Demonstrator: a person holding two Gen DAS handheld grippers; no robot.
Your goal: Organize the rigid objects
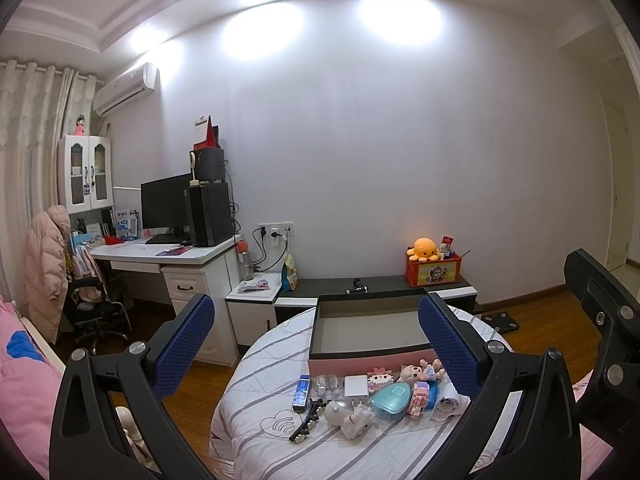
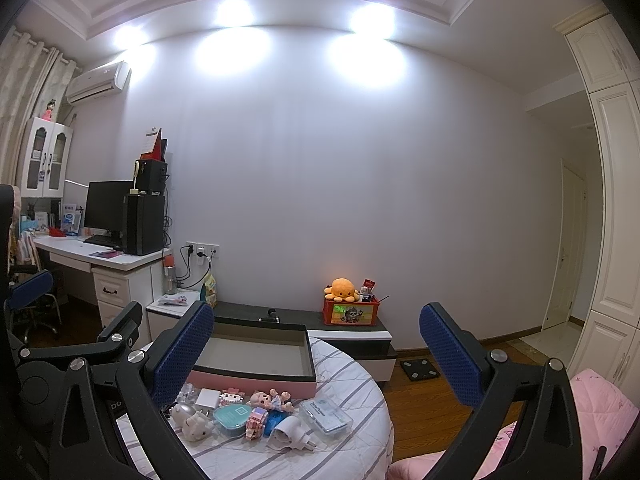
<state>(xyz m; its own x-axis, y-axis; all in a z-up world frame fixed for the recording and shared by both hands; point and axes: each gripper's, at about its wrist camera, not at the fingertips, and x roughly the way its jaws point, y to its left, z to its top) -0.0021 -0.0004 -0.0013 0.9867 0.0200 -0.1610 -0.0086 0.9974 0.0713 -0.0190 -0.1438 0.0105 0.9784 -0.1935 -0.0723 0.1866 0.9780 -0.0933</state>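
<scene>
An open pink box (image 1: 370,330) with a dark rim stands empty at the back of a round striped table (image 1: 256,392); it also shows in the right wrist view (image 2: 256,354). In front of it lie small items: a white charger (image 1: 355,387), a teal case (image 1: 392,399), a doll (image 1: 420,372), a pink block figure (image 1: 422,398), a black hair clip (image 1: 306,424), a white toy (image 1: 354,420), a white plug adapter (image 2: 290,434) and a clear case (image 2: 326,416). My left gripper (image 1: 316,344) and right gripper (image 2: 316,352) are both open and empty, held above the table.
A low dark bench (image 1: 384,286) behind the table holds a red toy crate (image 1: 434,272) with an orange plush octopus (image 1: 424,250). A white desk (image 1: 168,258) with a monitor stands at the left. A pink bed (image 2: 592,420) lies at the right. The floor is wooden.
</scene>
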